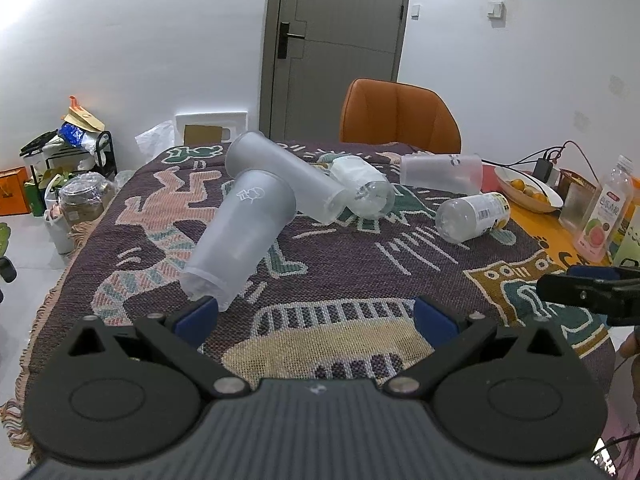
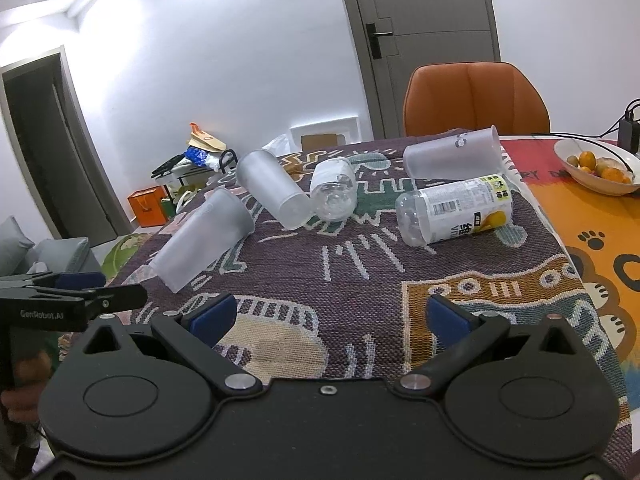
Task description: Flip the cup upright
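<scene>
Gaping left claw (image 1: 316, 316), pad (image 1: 196, 316) touching tipped cup (image 1: 244, 236)

3 frosted cups (image 1: 244, 236) on side, 2 clear bottles (image 1: 474, 216) on side, 1 fruit bowl (image 1: 528, 192), 1 chair (image 1: 400, 116).

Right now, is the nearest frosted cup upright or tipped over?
Tipped over: the frosted cup lies on its side on the blanket.

White walls (image 1: 140, 40) enclose the room, with a grey door (image 1: 340, 40) behind an orange chair (image 1: 400, 112) at the table's far edge. A dark doorway (image 2: 36, 148) opens at left, beside a grey sofa (image 2: 48, 254). Clutter (image 1: 68, 160) lines the pale floor (image 1: 24, 240).
</scene>
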